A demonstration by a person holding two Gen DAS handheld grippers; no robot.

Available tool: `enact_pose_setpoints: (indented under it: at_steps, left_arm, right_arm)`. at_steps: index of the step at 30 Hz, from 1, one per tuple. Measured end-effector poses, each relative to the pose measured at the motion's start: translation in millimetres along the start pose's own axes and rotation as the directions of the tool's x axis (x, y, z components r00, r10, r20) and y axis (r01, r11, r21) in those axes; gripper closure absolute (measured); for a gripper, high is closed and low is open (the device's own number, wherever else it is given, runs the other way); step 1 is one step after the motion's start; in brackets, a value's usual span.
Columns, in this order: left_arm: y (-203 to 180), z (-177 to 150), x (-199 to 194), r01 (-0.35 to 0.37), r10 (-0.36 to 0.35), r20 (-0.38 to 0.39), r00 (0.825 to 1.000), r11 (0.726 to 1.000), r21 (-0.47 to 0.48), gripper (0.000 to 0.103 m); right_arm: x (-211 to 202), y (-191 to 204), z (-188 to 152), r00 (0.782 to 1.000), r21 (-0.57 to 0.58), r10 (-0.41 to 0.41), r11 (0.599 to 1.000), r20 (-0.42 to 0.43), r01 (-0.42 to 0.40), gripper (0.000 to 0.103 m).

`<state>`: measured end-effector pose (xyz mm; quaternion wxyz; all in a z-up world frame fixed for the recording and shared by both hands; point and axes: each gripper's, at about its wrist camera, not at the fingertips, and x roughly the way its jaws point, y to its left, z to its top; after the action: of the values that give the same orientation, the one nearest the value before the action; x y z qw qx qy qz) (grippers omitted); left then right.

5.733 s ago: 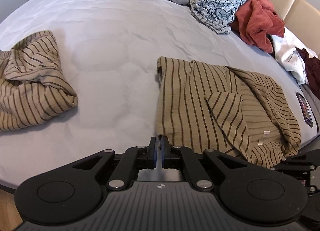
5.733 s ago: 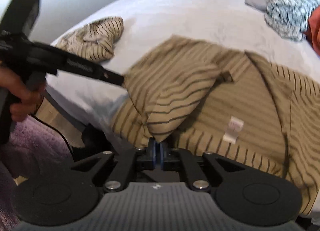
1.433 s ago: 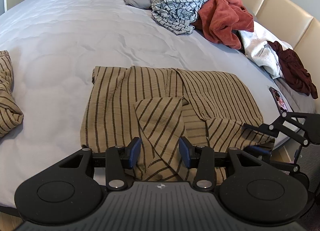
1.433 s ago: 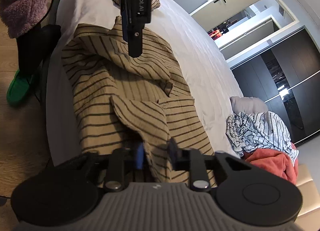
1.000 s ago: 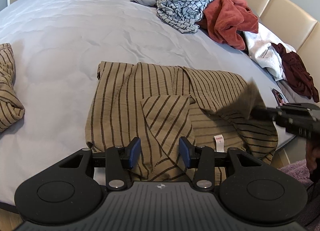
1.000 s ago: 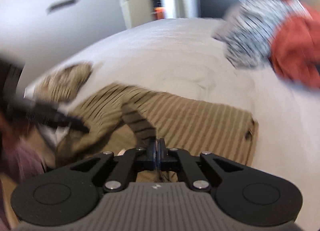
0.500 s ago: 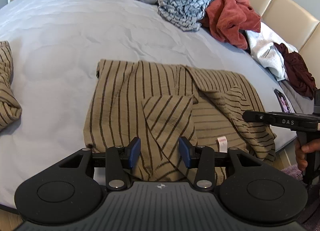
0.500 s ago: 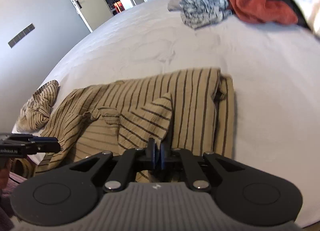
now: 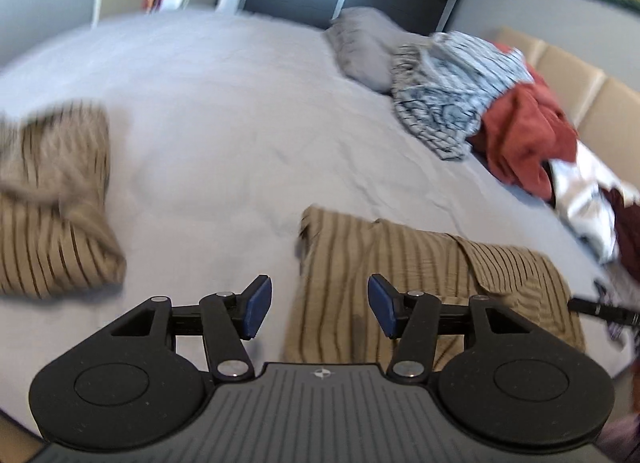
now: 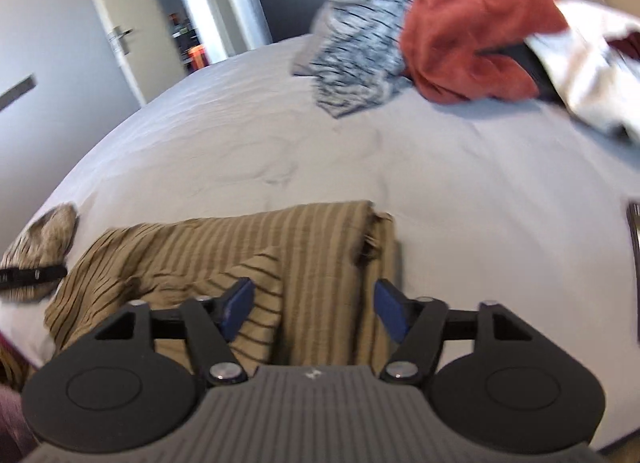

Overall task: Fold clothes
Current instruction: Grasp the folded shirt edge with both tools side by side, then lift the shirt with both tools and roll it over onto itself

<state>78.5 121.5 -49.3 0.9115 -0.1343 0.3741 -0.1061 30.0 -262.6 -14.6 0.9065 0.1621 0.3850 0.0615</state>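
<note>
A tan shirt with dark stripes [image 9: 420,275] lies partly folded on the grey bed near its front edge; it also shows in the right wrist view [image 10: 320,247]. My left gripper [image 9: 318,311] is open and empty, held over the shirt's left edge. My right gripper [image 10: 314,309] is open and empty, just above the shirt's right part, with a folded sleeve [image 10: 256,295] under its left finger. The tip of the right gripper [image 9: 600,309] shows at the shirt's right side in the left wrist view.
A second crumpled striped tan garment [image 9: 52,199] lies to the left on the bed [image 9: 224,131]. A pile of clothes sits at the back right: grey pillow [image 9: 364,51], blue-white striped shirt [image 9: 452,99], rust-red garment [image 9: 524,135], white garment [image 9: 584,199]. A beige headboard [image 9: 592,91] stands behind.
My right gripper has opened and let go of the shirt sleeve. My left gripper has swung up and to the left, still open. Both views are blurred from movement.
</note>
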Motion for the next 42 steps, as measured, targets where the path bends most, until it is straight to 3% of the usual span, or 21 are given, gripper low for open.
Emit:
enact_pose_setpoints:
  at_steps: [7, 13, 21, 24, 27, 28, 29, 31, 32, 35, 42]
  left_arm:
    - [25, -12, 33, 0.073, -0.09, -0.104, 0.991, 0.986, -0.152, 0.052]
    - [18, -14, 42, 0.104, -0.124, -0.139, 0.982, 0.984, -0.147, 0.052]
    - [-3, -19, 49, 0.09, -0.102, -0.17, 0.98, 0.993, -0.073, 0.052]
    - [-14, -21, 51, 0.099, -0.103, -0.184, 0.977, 0.995, -0.034, 0.052]
    - [-21, -21, 52, 0.111, -0.113, -0.195, 0.974, 0.994, -0.02, 0.055]
    - [-23, -20, 53, 0.111, -0.112, -0.195, 0.974, 0.994, -0.015, 0.064]
    - [-25, -20, 52, 0.105, -0.104, -0.191, 0.976, 0.994, -0.005, 0.081]
    - [-28, -21, 51, 0.12, -0.118, -0.187, 0.975, 0.993, -0.003, 0.093]
    - [-30, -21, 50, 0.122, -0.12, -0.184, 0.976, 0.993, 0.001, 0.094]
    - [-38, -19, 44, 0.113, -0.105, -0.167, 0.98, 0.993, 0.036, 0.097]
    - [-41, -4, 19, 0.147, -0.144, -0.086, 0.986, 0.989, 0.032, 0.097]
  right_arm:
    - [22, -25, -6, 0.998, 0.134, -0.016, 0.991, -0.065, 0.025, 0.03]
    - [30, -25, -12, 0.996, 0.147, 0.001, 0.989, -0.094, 0.013, 0.029]
    - [40, 2, -14, 0.992, 0.045, -0.001, 0.999, -0.127, 0.007, 0.035]
    - [40, 8, -15, 0.992, 0.038, -0.005, 0.999, -0.13, 0.01, 0.04]
    - [41, 13, -14, 0.991, 0.035, 0.01, 0.999, -0.135, -0.005, 0.059]
    - [42, 16, -14, 0.99, 0.03, 0.015, 0.999, -0.138, -0.011, 0.067]
    - [42, 18, -14, 0.99, 0.023, 0.024, 1.0, -0.14, -0.021, 0.075]
    - [42, 21, -13, 0.989, 0.023, 0.04, 0.999, -0.141, -0.038, 0.083]
    - [41, 21, -12, 0.989, 0.023, 0.042, 0.999, -0.139, -0.039, 0.087]
    - [36, 23, -10, 0.991, 0.023, 0.051, 0.999, -0.121, -0.049, 0.092]
    - [15, 37, 4, 0.995, 0.002, 0.076, 0.997, -0.062, -0.076, 0.093]
